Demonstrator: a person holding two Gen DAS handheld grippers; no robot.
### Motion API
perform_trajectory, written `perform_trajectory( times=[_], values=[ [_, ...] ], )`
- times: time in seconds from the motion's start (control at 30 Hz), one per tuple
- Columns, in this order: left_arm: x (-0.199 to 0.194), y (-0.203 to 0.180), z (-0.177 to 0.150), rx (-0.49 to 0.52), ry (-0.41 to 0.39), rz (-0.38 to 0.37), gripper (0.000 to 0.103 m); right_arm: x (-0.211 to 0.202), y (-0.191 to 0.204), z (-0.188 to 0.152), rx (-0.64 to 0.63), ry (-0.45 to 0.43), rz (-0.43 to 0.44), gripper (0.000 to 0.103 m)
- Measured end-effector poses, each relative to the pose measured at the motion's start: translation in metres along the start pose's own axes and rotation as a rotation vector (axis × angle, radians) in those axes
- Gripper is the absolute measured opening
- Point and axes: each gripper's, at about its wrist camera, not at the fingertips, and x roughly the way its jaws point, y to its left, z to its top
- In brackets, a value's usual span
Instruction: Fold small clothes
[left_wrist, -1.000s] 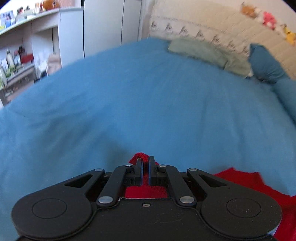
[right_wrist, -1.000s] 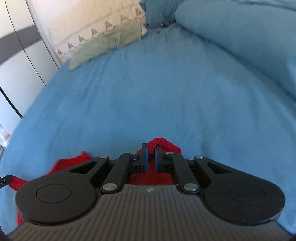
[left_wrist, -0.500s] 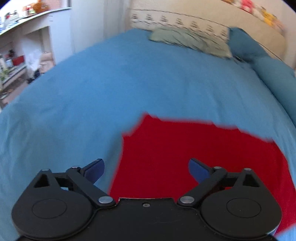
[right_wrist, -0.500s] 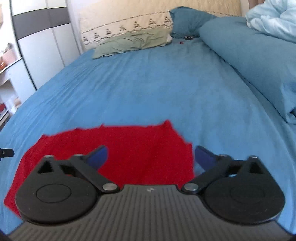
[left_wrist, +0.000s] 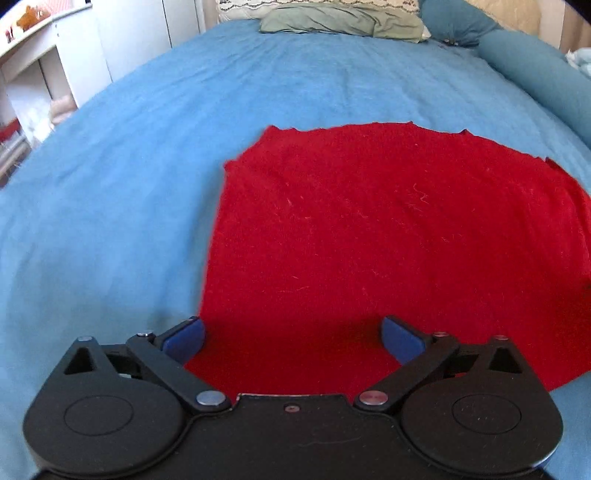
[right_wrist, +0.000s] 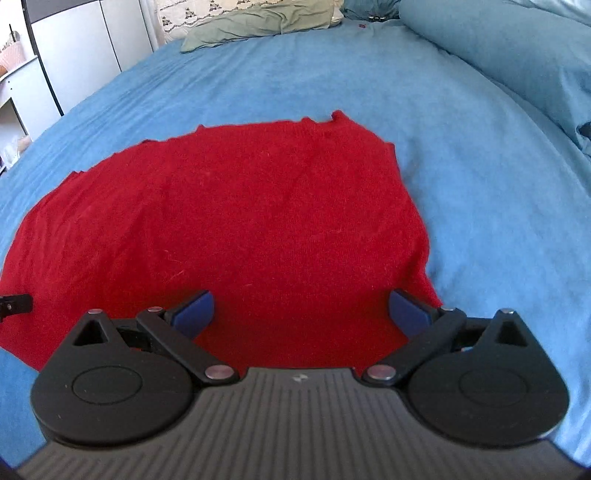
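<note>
A red knit garment (left_wrist: 369, 229) lies spread flat on the blue bed sheet (left_wrist: 110, 184). It also shows in the right wrist view (right_wrist: 236, 221). My left gripper (left_wrist: 291, 338) is open and empty, above the garment's near left part. My right gripper (right_wrist: 301, 312) is open and empty, above the garment's near right part. A tip of the left gripper (right_wrist: 14, 304) shows at the left edge of the right wrist view.
A green pillow (left_wrist: 343, 20) lies at the head of the bed, also in the right wrist view (right_wrist: 258, 22). A blue bolster (left_wrist: 532, 59) and a blue duvet (right_wrist: 517, 55) lie along the right side. White cabinets (left_wrist: 55, 66) stand left of the bed.
Both grippers were shut on the red garment's edge a second ago. They have let go, opened wide and drawn back and up. The garment now lies flat on the bed.
</note>
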Motion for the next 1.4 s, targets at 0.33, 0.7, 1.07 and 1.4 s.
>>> perform_trajectory(
  times=[0.33,0.7,1.07,1.4],
  values=[
    [-0.103,-0.020,0.049,0.090,-0.076,0.103,0.103,-0.109,-0.016,0.053,-0.116,-0.042,-0.129,0.103],
    [-0.040,-0.114,0.040,0.151,-0.001,-0.042,0.103,-0.070,-0.052,-0.014,0.298,0.055,-0.117,0.103],
    [0.010,-0.123,0.046,0.178,0.045,-0.082,0.103,-0.013,-0.081,-0.018,0.273,0.009,0.016,0.079],
    [0.035,-0.112,0.055,0.129,0.136,-0.130,0.103,-0.003,-0.057,0.022,0.106,0.152,0.013,0.023]
  ],
)
